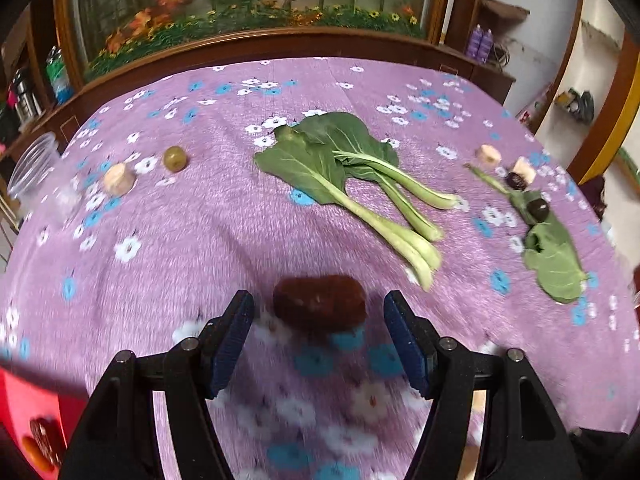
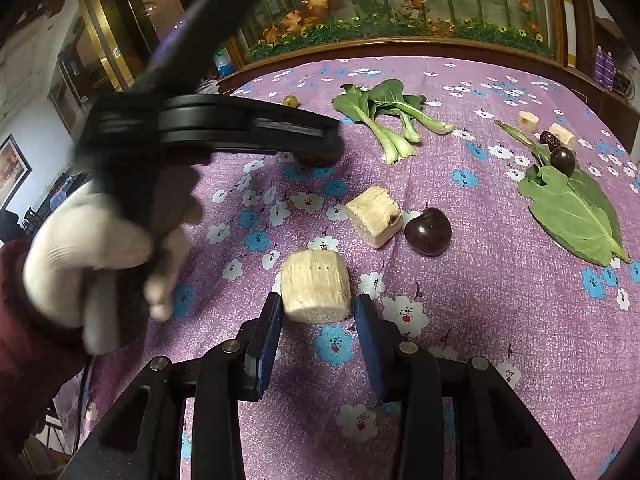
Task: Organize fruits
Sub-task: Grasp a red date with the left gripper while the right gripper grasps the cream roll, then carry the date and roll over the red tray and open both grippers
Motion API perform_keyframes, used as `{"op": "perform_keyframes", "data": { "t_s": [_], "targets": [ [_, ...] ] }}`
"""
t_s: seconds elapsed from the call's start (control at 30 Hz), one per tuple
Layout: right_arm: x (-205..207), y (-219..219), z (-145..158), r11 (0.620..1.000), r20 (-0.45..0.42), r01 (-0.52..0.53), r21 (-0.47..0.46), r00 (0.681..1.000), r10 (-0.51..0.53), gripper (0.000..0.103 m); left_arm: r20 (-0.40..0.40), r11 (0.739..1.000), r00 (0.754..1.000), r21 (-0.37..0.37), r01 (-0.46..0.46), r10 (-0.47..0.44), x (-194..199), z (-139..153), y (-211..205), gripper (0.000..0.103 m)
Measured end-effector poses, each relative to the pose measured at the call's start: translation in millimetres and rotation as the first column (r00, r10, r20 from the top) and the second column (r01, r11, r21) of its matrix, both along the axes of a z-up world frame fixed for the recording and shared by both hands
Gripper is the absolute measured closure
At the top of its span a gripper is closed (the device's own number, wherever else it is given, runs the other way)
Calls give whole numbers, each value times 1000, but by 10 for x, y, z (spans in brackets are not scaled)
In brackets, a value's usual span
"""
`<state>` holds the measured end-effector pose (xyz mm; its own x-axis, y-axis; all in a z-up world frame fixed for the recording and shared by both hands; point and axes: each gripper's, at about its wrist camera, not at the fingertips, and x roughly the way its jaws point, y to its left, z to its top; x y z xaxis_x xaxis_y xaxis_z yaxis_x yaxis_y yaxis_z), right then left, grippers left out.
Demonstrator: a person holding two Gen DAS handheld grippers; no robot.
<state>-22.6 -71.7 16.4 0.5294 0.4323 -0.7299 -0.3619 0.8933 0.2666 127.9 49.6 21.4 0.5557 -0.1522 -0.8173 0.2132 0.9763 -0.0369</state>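
Observation:
In the left wrist view my left gripper (image 1: pixel 319 304) is open, its blue pads either side of a dark red date (image 1: pixel 319 302) lying on the purple flowered cloth (image 1: pixel 200 240). In the right wrist view my right gripper (image 2: pixel 318 306) has its pads against both sides of a pale cut fruit chunk (image 2: pixel 316 286) on the cloth. A second chunk (image 2: pixel 374 216) and a dark plum (image 2: pixel 428 231) lie just beyond it. The left gripper's body (image 2: pixel 208 128) and gloved hand cross the left of this view.
Bok choy (image 1: pixel 360 176) lies mid-table. A green grape (image 1: pixel 175 158) and a chunk (image 1: pixel 119 178) lie at left by a clear plastic cup (image 1: pixel 32 168). Two chunks, dark fruits and a leaf (image 1: pixel 554 260) lie at right. A wooden cabinet edge (image 1: pixel 280 40) backs the table.

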Motion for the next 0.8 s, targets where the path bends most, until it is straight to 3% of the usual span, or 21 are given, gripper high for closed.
{"op": "perform_keyframes", "data": {
  "t_s": [0.17,0.2,0.23,0.43,0.57,0.8],
  "targets": [
    [-3,30,-4,1000,11,-5,-15,1000,5,61,-5,1000,1000,22,4,-4,72,-102,-16,36],
    [-3,37,-4,1000,14,-6,-19,1000,6,61,-3,1000,1000,21,7,-6,60,-103,-15,42],
    [-2,40,-6,1000,16,-7,-20,1000,7,60,3,1000,1000,24,6,-6,42,-93,-12,56],
    [0,37,8,1000,19,-12,-8,1000,12,60,22,1000,1000,8,-5,5,-122,-2,49,56],
    [9,5,16,1000,9,-16,23,1000,16,65,47,999,999,-30,-23,24,-339,135,176,56],
    [-2,-1,13,1000,12,-6,25,1000,5,65,75,976,992,-201,-82,99,-904,470,627,56]
  ]
}}
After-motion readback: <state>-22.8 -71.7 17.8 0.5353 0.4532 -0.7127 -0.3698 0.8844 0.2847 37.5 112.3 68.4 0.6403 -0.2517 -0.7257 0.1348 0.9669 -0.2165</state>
